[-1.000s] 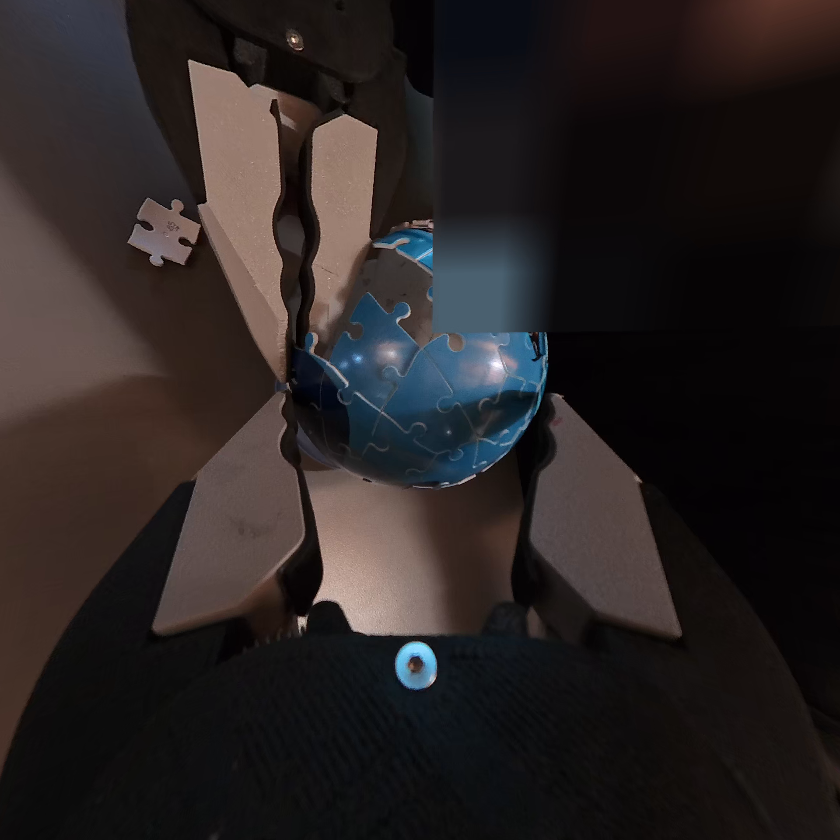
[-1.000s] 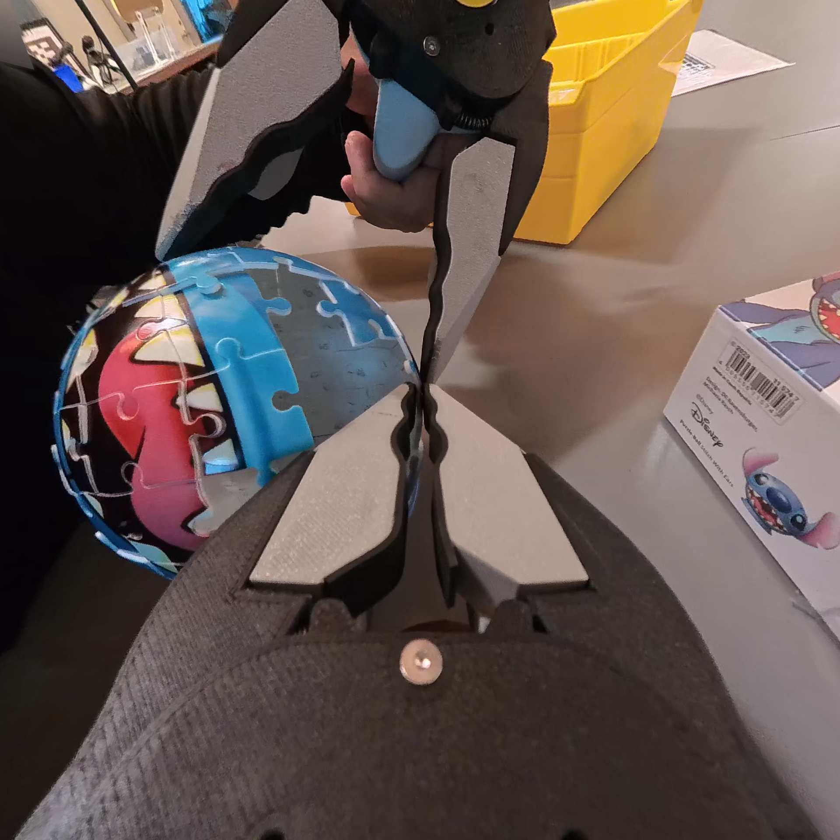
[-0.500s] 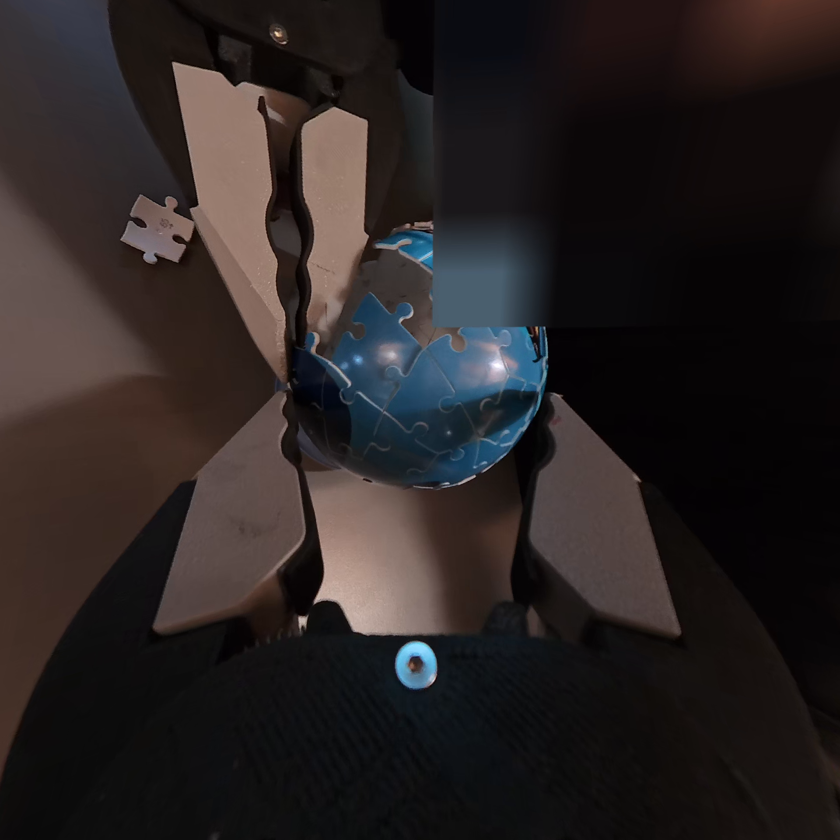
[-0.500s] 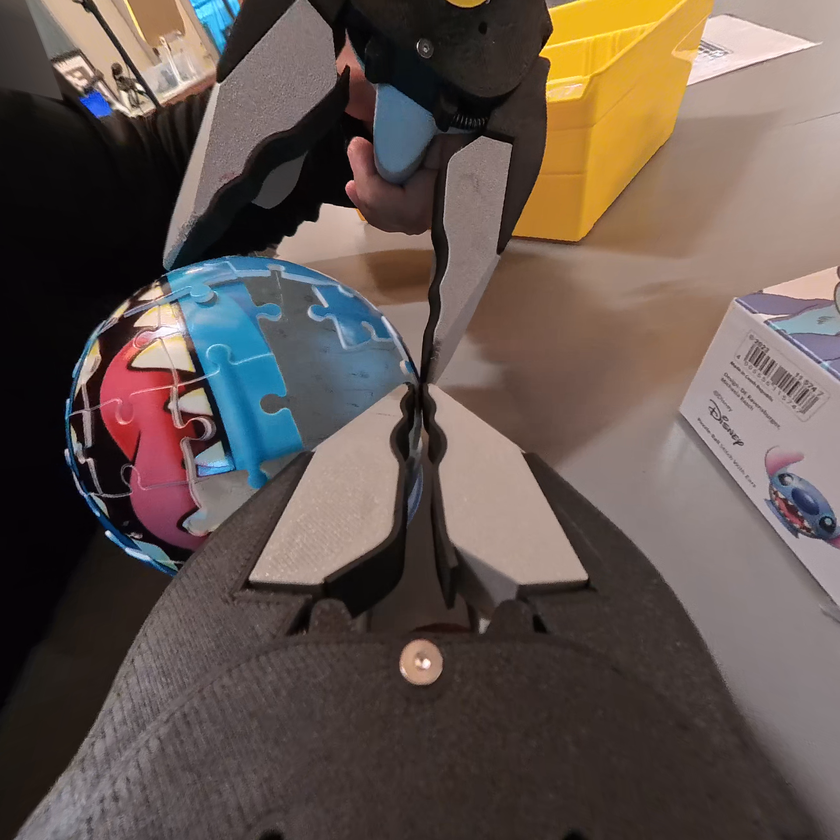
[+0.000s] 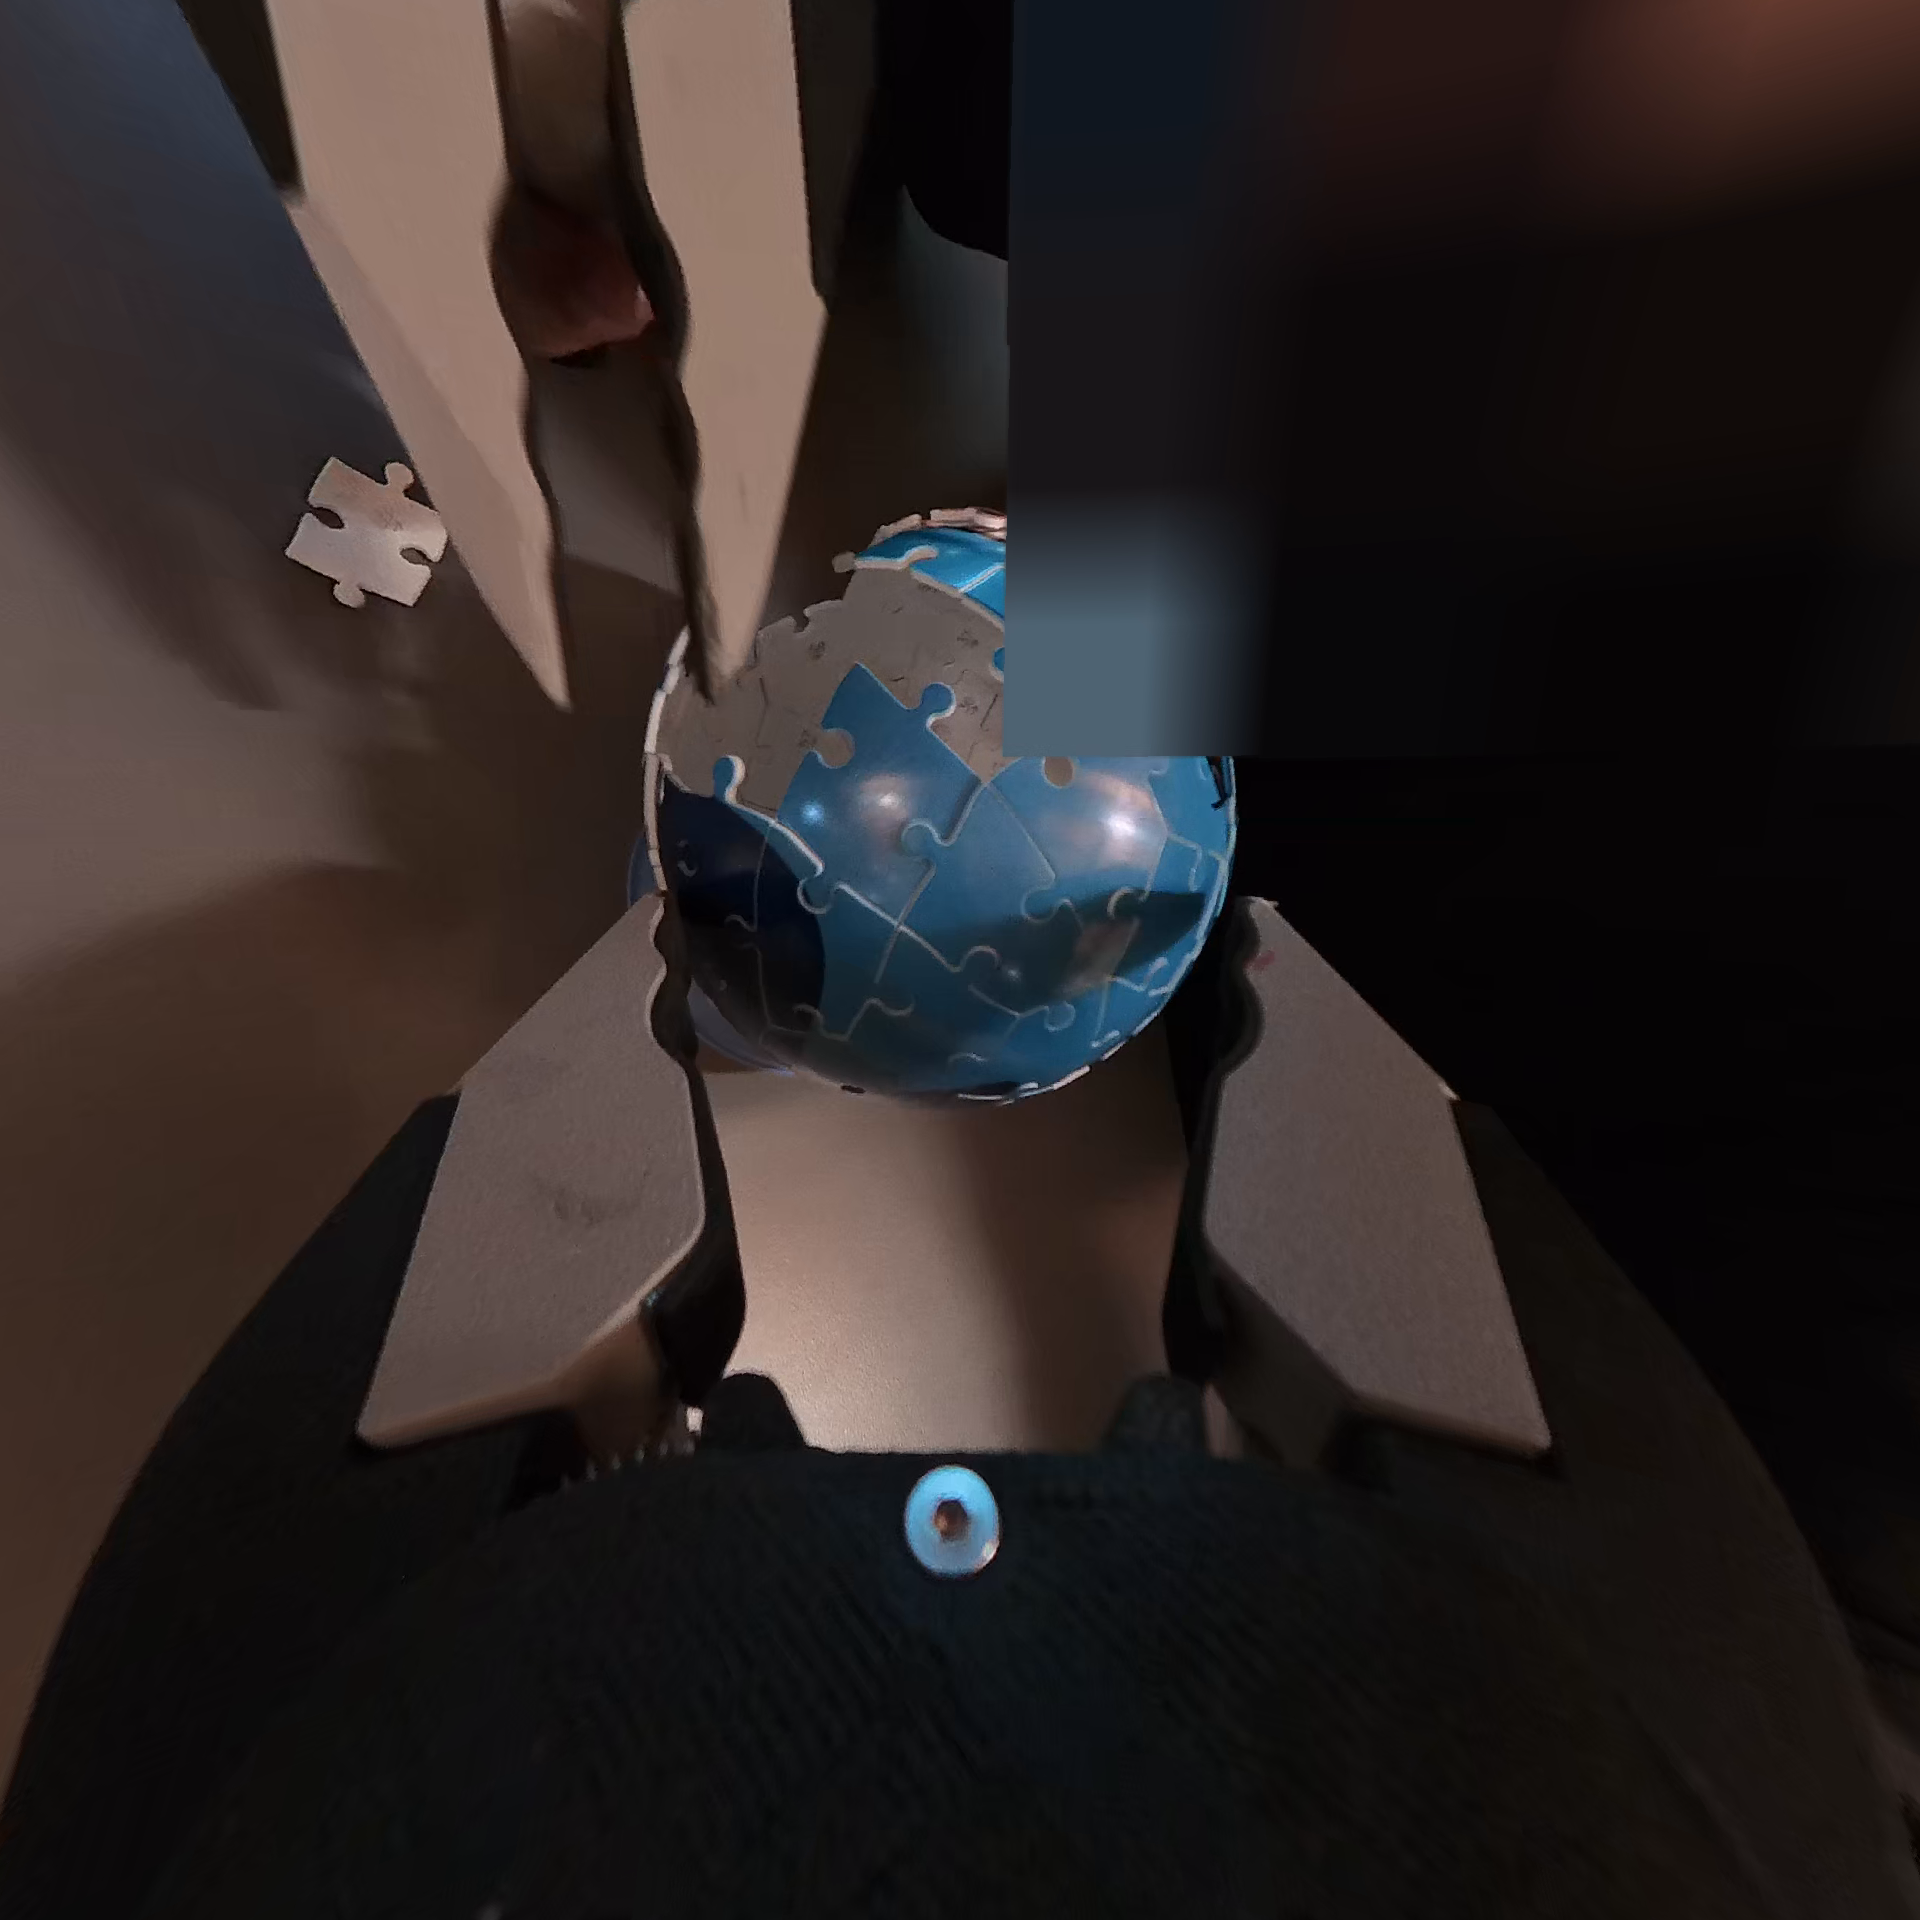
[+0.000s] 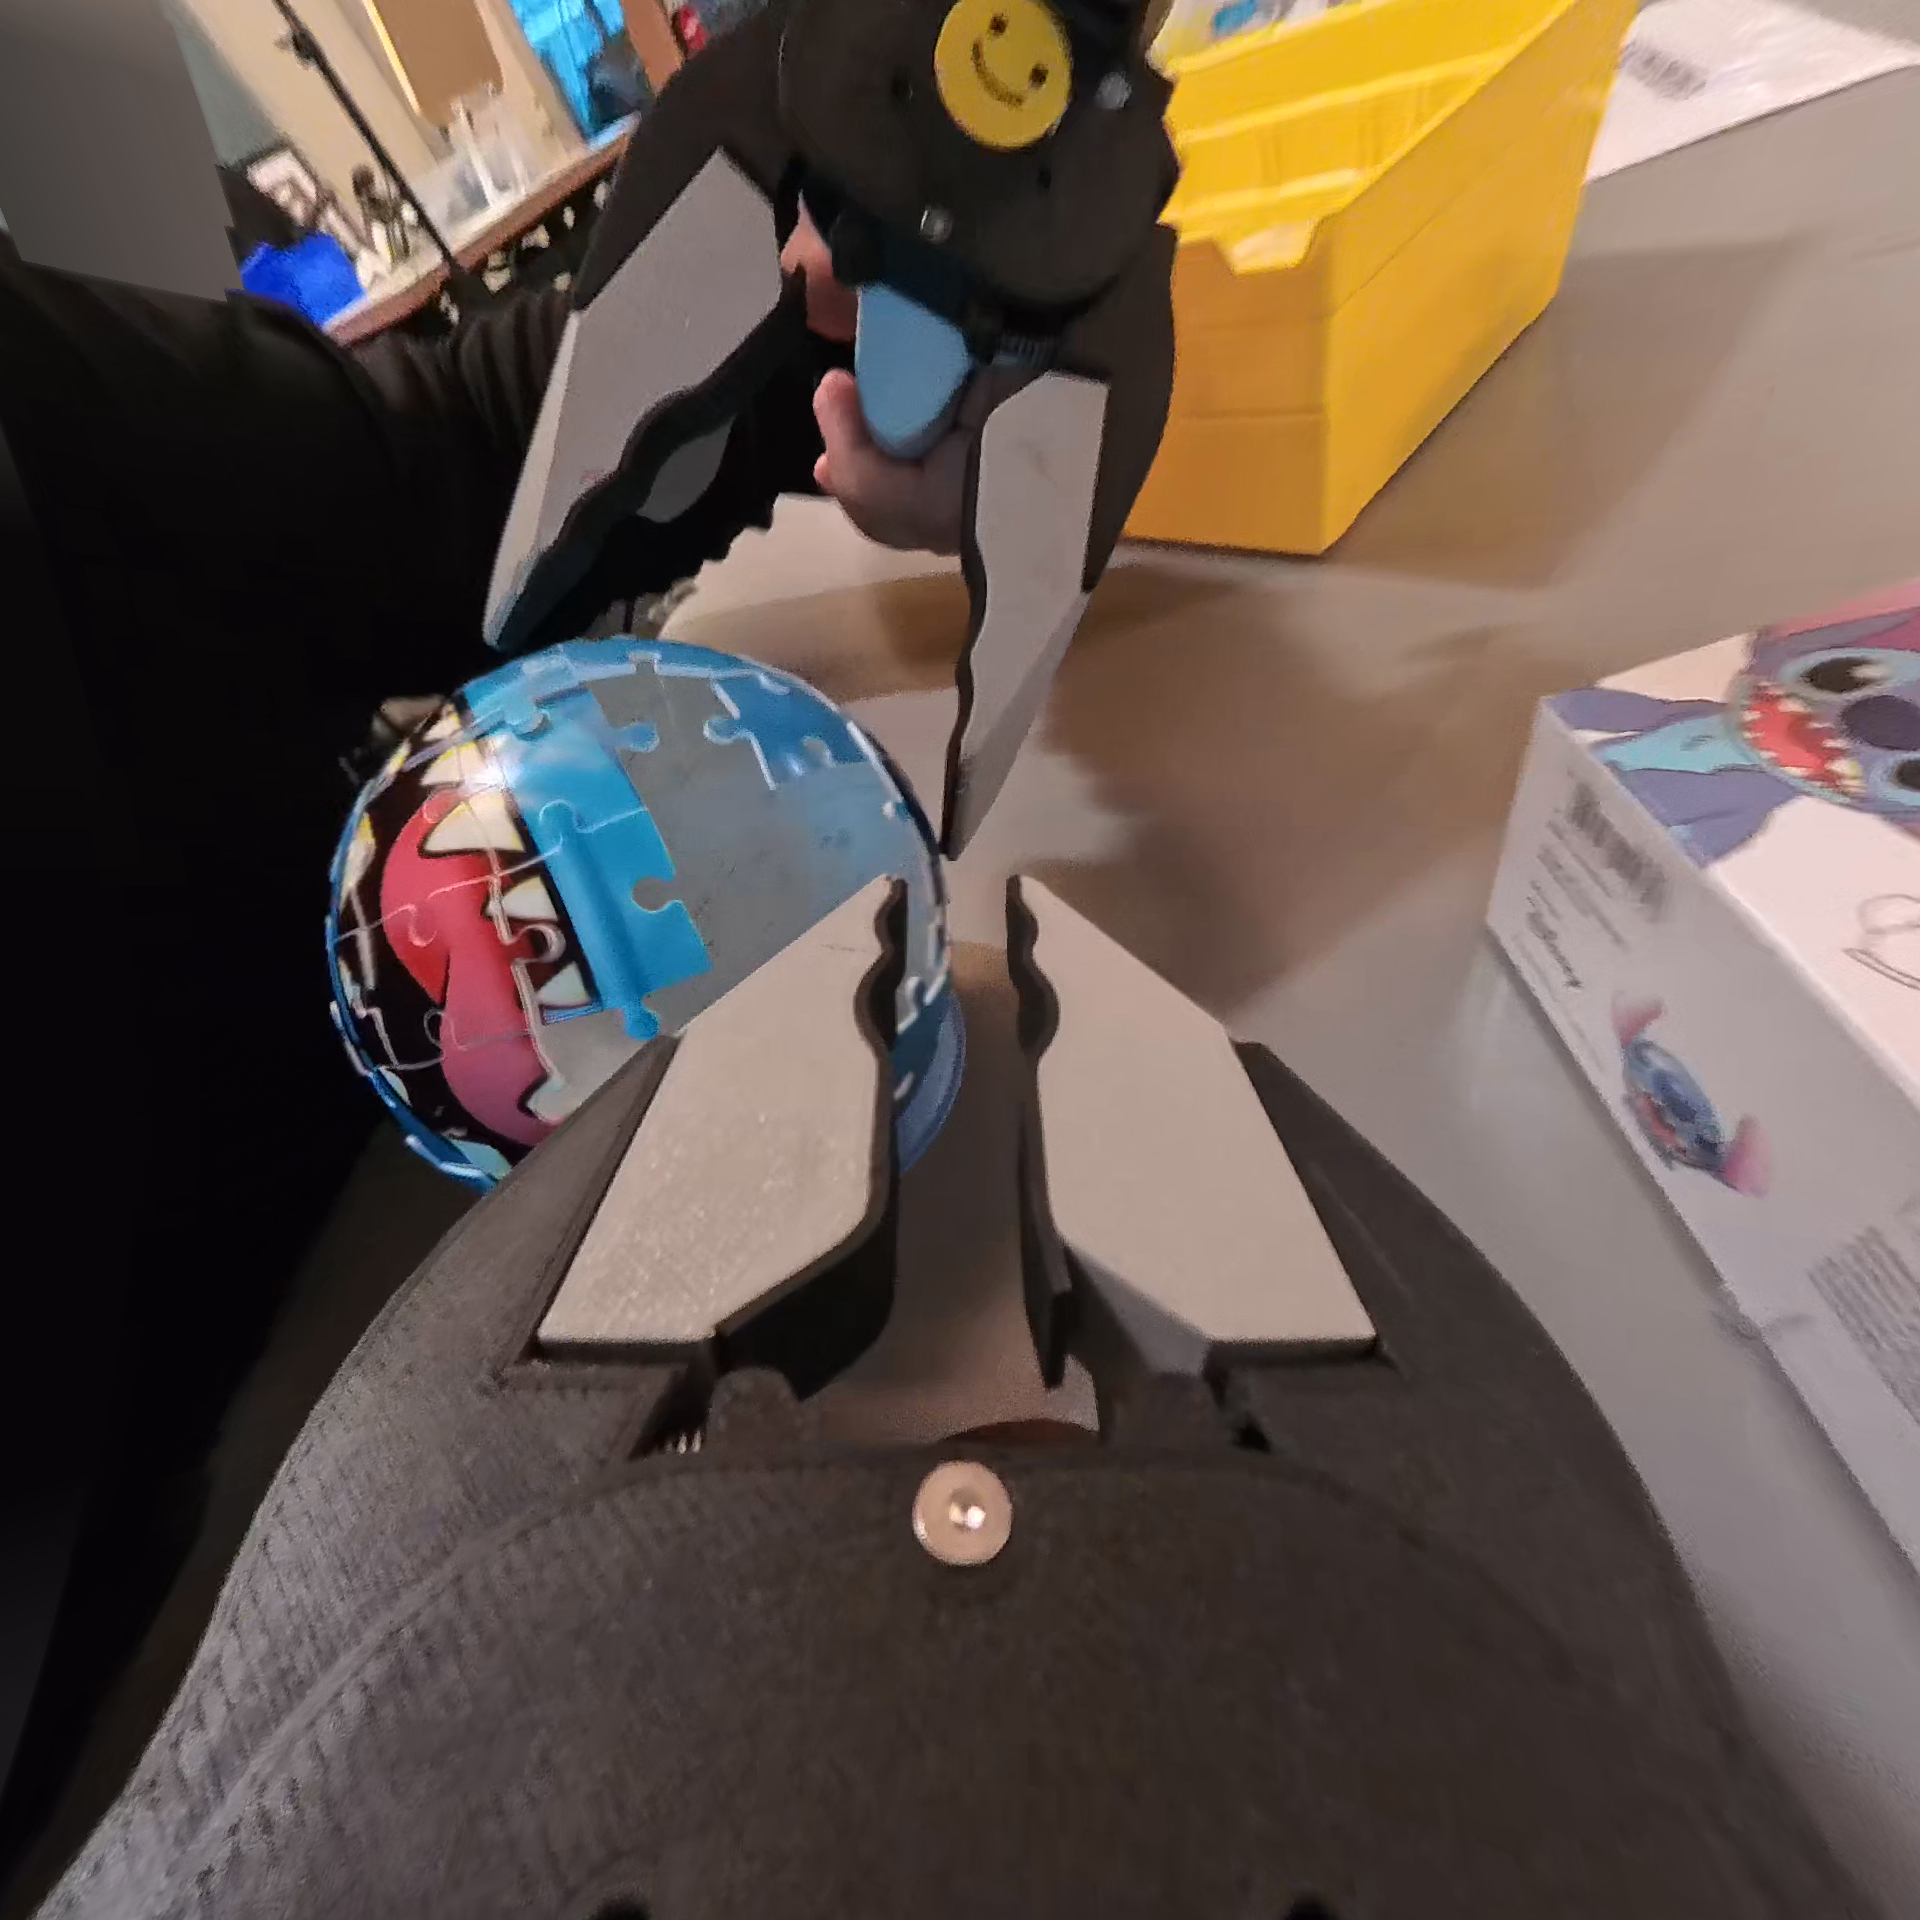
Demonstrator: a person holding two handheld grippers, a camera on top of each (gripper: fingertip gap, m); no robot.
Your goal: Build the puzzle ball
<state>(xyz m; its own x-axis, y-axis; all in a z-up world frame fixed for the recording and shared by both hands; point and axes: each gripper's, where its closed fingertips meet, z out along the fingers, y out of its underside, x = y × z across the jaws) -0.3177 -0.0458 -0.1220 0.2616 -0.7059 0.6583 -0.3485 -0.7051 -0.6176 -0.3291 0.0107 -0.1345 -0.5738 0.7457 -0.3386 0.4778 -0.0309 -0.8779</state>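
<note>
Two grippers, one unfinished ball (image 5: 935, 894).
Our left gripper (image 5: 951, 935) clamps it; the right gripper (image 6: 951, 894) is slightly parted, empty. We judge squeezing could pop pieces beside the gap (image 5: 831, 665).

Open table (image 6: 1299, 665) lies between a yellow bin (image 6: 1351, 312) and white box (image 6: 1714, 935); a loose piece (image 5: 366, 532) sits left.
</note>
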